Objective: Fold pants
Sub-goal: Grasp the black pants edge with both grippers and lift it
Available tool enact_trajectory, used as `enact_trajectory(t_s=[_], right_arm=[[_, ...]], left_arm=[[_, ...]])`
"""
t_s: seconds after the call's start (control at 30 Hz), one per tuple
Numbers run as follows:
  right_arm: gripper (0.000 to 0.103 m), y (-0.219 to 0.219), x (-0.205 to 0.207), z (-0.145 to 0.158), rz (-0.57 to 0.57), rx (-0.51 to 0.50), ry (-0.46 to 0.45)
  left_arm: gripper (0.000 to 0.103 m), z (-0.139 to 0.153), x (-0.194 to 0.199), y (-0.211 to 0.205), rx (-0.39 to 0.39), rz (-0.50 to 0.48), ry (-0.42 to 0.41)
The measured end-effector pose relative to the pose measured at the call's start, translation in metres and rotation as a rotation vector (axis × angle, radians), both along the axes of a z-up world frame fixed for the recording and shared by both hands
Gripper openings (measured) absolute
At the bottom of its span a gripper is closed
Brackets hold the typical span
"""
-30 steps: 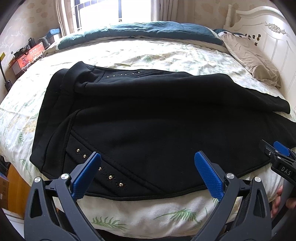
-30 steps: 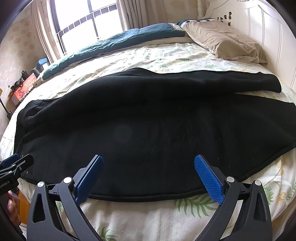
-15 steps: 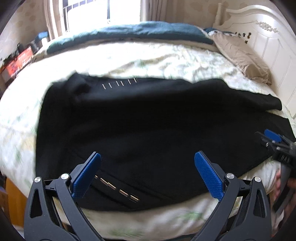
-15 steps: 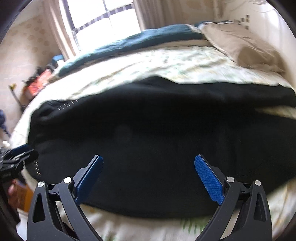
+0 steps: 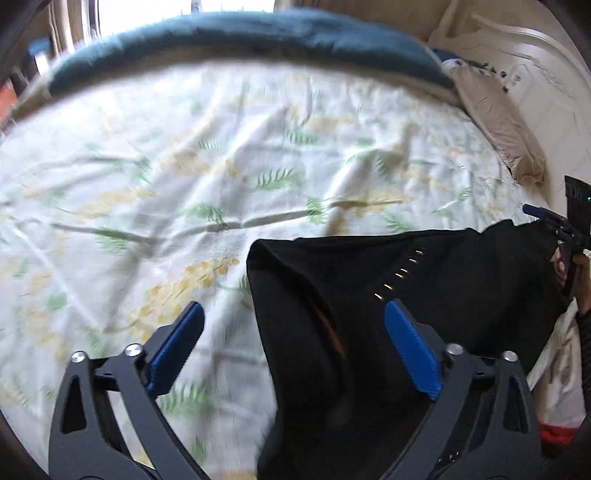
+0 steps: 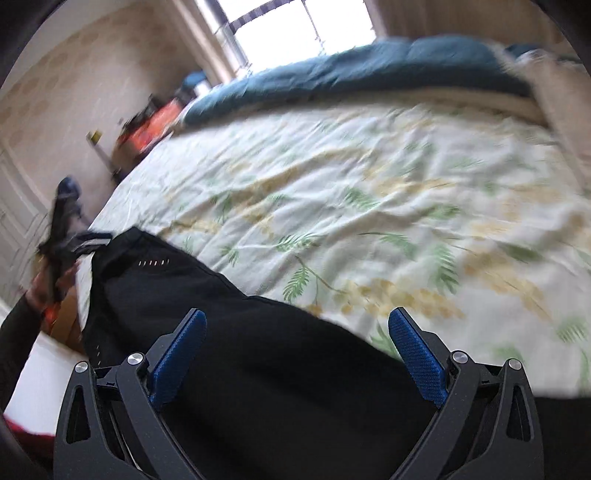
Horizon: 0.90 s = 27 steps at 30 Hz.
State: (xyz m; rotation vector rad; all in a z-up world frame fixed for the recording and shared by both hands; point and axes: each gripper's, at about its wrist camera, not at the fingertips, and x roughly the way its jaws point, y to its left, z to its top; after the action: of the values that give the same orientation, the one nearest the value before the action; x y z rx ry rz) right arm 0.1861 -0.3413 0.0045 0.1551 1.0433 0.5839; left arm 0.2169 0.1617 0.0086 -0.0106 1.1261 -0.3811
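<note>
Both claws tilt steeply down over the black pants (image 5: 406, 332) at the bed's (image 5: 221, 166) near edge: left claw (image 5: 293, 347) spread, closing on nothing; right claw (image 6: 295, 350) spread, empty. Bare sheet lies beyond.

Daylit bedroom, both views smeared by motion blur

The window (image 6: 306, 33) behind the bed (image 5: 221, 166) glares white; below it the sheet print streaks soft, the black pants (image 5: 424, 314) lose detail, and fisheye bending darkens each picture's corners.
</note>
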Motion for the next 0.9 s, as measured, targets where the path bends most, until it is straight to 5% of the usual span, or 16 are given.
enact_trajectory(t_s=[0.07, 0.13, 0.27, 0.33, 0.47, 0.5, 0.53, 0.63, 0.77, 0.9], right_arm=[[0.098, 0.0, 0.019, -0.015, 0.033, 0.028, 0.058], [0.098, 0.003, 0.032, -0.025, 0.07, 0.068, 0.109], [0.098, 0.028, 0.048, -0.039, 0.185, 0.11, 0.166], [0.098, 0.043, 0.053, -0.046, 0.23, 0.112, 0.203], [0.098, 0.073, 0.052, -0.054, 0.309, -0.005, 0.249], [0.098, 0.075, 0.052, -0.053, 0.317, -0.02, 0.262], [0.095, 0.078, 0.051, -0.052, 0.328, -0.02, 0.287], [0.032, 0.09, 0.036, -0.047, 0.398, -0.06, 0.328], [0.023, 0.096, 0.028, -0.038, 0.341, -0.175, 0.286], [0.018, 0.097, 0.012, 0.009, 0.214, -0.299, 0.058]], left_arm=[[0.072, -0.02, 0.022, 0.0, -0.046, -0.025, 0.108], [0.067, -0.038, 0.033, 0.0, -0.08, -0.03, 0.179], [0.065, -0.041, 0.031, -0.007, -0.117, -0.065, 0.175], [0.054, -0.039, 0.03, -0.013, -0.134, -0.106, 0.183], [0.025, -0.044, 0.036, -0.021, -0.028, -0.121, 0.196], [0.009, -0.042, 0.037, -0.02, -0.046, -0.12, 0.199], [0.007, -0.04, 0.039, -0.019, -0.073, -0.123, 0.207], [0.007, -0.035, 0.04, -0.023, -0.065, -0.136, 0.19], [0.006, -0.029, 0.045, -0.025, -0.062, -0.093, 0.168], [0.006, -0.003, 0.04, -0.007, -0.161, -0.044, 0.069]])
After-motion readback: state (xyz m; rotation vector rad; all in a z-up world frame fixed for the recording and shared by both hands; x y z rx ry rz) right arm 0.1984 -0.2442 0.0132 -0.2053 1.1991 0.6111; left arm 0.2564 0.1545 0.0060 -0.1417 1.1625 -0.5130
